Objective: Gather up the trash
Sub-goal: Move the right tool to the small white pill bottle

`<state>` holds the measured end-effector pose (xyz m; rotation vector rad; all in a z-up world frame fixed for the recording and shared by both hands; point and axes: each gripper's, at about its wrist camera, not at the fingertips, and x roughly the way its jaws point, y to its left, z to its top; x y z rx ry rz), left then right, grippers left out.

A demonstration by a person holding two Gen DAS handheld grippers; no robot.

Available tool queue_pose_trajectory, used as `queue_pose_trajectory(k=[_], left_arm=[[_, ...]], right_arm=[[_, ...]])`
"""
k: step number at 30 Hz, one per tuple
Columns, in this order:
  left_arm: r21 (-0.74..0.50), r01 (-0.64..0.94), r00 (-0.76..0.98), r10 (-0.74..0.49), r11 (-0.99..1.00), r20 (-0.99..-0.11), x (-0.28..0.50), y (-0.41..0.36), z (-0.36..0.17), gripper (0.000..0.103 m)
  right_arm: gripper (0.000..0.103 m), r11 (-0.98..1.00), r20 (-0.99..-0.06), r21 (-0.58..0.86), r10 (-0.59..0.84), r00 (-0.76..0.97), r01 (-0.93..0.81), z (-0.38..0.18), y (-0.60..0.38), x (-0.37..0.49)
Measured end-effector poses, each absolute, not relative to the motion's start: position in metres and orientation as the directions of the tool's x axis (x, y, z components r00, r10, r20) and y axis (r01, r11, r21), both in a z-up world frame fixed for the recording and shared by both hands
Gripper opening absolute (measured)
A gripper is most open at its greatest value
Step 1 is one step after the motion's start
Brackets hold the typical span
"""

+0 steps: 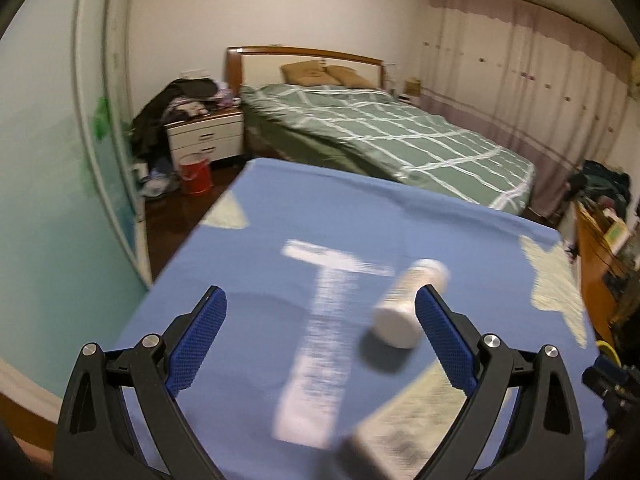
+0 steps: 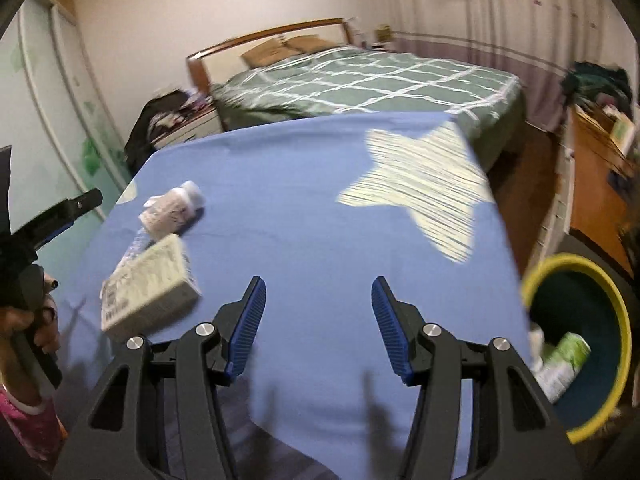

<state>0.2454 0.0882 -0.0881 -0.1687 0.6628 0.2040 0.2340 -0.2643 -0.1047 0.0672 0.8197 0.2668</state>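
A white plastic bottle [image 1: 406,302] lies on its side on the blue cloth-covered table [image 1: 280,216], just inside the right finger of my open left gripper [image 1: 320,312]. A pale cardboard box [image 1: 404,428] lies nearer, low in that view. In the right wrist view the bottle [image 2: 172,210] and the box [image 2: 150,288] lie at the table's left. My right gripper [image 2: 318,300] is open and empty over the bare cloth. A bin with a yellow rim [image 2: 618,320] stands beside the table's right edge and holds white and green trash [image 2: 560,360].
A white T mark [image 1: 320,320] and pale star shapes [image 2: 424,188] are printed on the cloth. A bed with a green checked cover [image 1: 380,132] stands behind the table. A red bucket [image 1: 195,172] sits by a nightstand [image 1: 206,136]. A wooden desk [image 2: 596,168] is at the right.
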Motion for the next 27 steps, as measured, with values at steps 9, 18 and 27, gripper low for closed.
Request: queue_pose_trajectory(k=[9,18,27], left_arm=[[-0.081,-0.349,0.722,0.212,0.934,-0.658,0.251,0.149,-0.123,0.094],[-0.091,-0.374,0.709,0.221,0.923,-0.67,0.254,0.158,-0.137,0.094],[-0.097,-0.371,0.713,0.216,0.923,-0.667,0.258,0.153,-0.138,0.094]], right_arm=[[0.053,0.902,-0.759,0.106,0.346,0.552,-0.419,-0.103,-0.173,0.288],[0.062,0.844,-0.783,0.099,0.393,0.482,-0.528,-0.112,-0.107,0.318],[0.071,0.825,-0.799,0.098,0.399,0.451,-0.557,-0.123,-0.079,0.339]])
